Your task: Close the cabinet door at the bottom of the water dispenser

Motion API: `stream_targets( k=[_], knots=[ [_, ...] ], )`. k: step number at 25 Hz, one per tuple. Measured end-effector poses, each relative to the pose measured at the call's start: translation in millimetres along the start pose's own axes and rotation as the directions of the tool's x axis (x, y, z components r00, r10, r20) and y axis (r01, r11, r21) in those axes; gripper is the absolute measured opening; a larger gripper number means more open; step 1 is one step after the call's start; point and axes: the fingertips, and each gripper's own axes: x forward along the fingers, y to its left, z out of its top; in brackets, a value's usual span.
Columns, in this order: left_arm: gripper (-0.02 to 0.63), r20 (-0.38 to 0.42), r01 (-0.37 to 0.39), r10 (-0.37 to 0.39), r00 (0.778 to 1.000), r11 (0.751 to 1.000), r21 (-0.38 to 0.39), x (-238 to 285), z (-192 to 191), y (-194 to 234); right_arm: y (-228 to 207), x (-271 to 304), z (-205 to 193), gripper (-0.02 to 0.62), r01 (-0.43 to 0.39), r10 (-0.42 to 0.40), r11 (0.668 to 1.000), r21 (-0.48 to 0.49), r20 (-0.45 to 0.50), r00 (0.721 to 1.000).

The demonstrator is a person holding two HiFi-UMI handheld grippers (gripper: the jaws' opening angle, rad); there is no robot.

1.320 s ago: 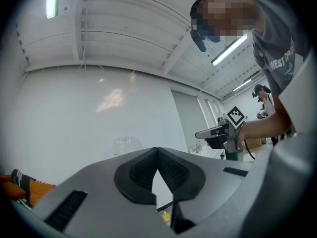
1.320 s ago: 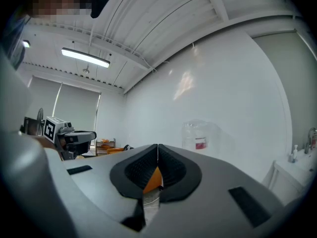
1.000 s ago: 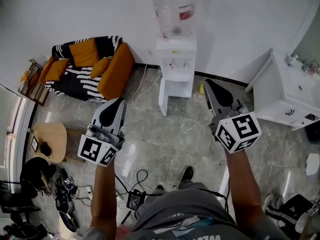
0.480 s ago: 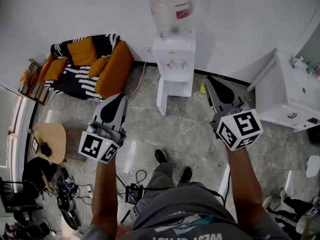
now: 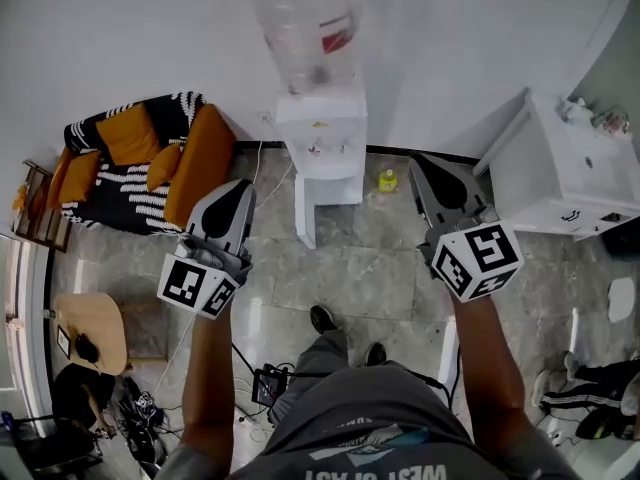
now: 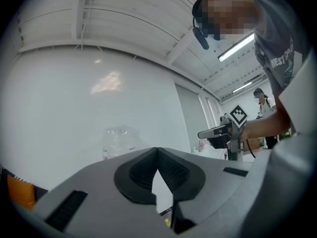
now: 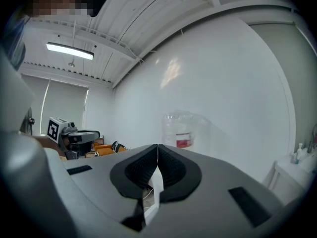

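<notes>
Grey left gripper: your jaws are pressed together with nothing between them, held level and well short of the dispenser.
Right gripper: likewise closed and empty, off to the dispenser's right.
Water dispenser: white, against the wall ahead of you, with a clear bottle on top.
Cabinet door: at the base, swung out toward you and seen edge-on.
Handling: likely a thin, light, stiff hinged panel; its smooth face may let the pads slide.
Where to touch: don't grip it. Push the outer face near the free edge with your closed tips, gently, since the bottle looks top-heavy.
</notes>
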Motion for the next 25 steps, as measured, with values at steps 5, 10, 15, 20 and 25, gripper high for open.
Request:
stream_targets(
  k=[5,10,15,20,25],
  knots=[
    [0.015,-0.002,0.047,-0.047,0.999,0.999,-0.022,23.1,-14.8,38.5,-0.8,35.8,-4.1,0.028,0.046,-0.045,0.999,0.007,-0.018,0.999],
    [0.014,-0.006,0.084,-0.085,0.996,0.995,-0.054,39.2,-34.6,74.3,0.5,69.7,-11.5,0.028,0.088,-0.087,0.996,0.007,-0.035,0.996],
    [0.015,-0.027,0.112,-0.114,0.993,0.991,-0.073,48.9,-59.3,100.7,2.4,95.2,-19.6,0.029,0.118,-0.117,0.993,0.01,-0.048,0.992],
    [0.014,-0.072,0.102,-0.11,0.991,0.989,-0.108,59.0,-90.3,118.7,-2.0,115.2,-39.9,0.028,0.117,-0.114,0.993,0.021,-0.083,0.99],
    [0.014,-0.155,0.088,-0.107,0.982,0.988,-0.123,69.6,-134.8,127.7,-18.3,134.1,-67.6,0.028,0.112,-0.106,0.993,0.048,-0.113,0.988]
  ],
)
